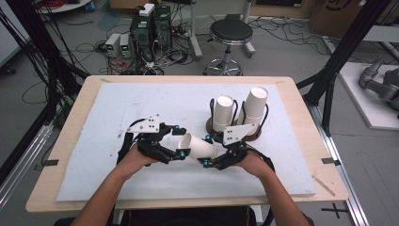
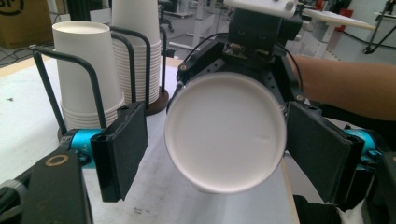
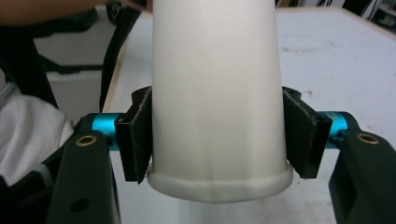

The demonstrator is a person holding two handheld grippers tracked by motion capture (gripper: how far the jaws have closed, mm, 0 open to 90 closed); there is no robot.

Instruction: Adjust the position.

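- A cup (image 1: 200, 147) lies level in the air between the two claws, just above the counter (image 1: 94, 155), in front of the rack (image 1: 256, 133).
- The right claw (image 3: 217, 140) holds the cup near its rim: in the right gripper view both pads (image 3: 137, 140) press against the cup's wall just behind the rolled rim.
- The left claw (image 2: 217, 154) faces the cup's base. Its jaws stand wide on either side of the base, with a clear gap at each pad (image 2: 122, 149); it grips nothing.
- By my reading, one cup has been taken off a stack and is at a hand-over or a pull-apart step; the left claw has not yet closed on it.
- Two stacks (image 1: 223, 113) of upside-down cups stand in the wire rack just behind the claws, so most cups look yet to be handled.
- Where the held cup is meant to end up I cannot tell.
- Writing: none on the cup, the stacks, the rack or the claws. A cardboard box (image 2: 21, 21) at the top left of the left gripper view bears a dark printed mark, cut off and unreadable.
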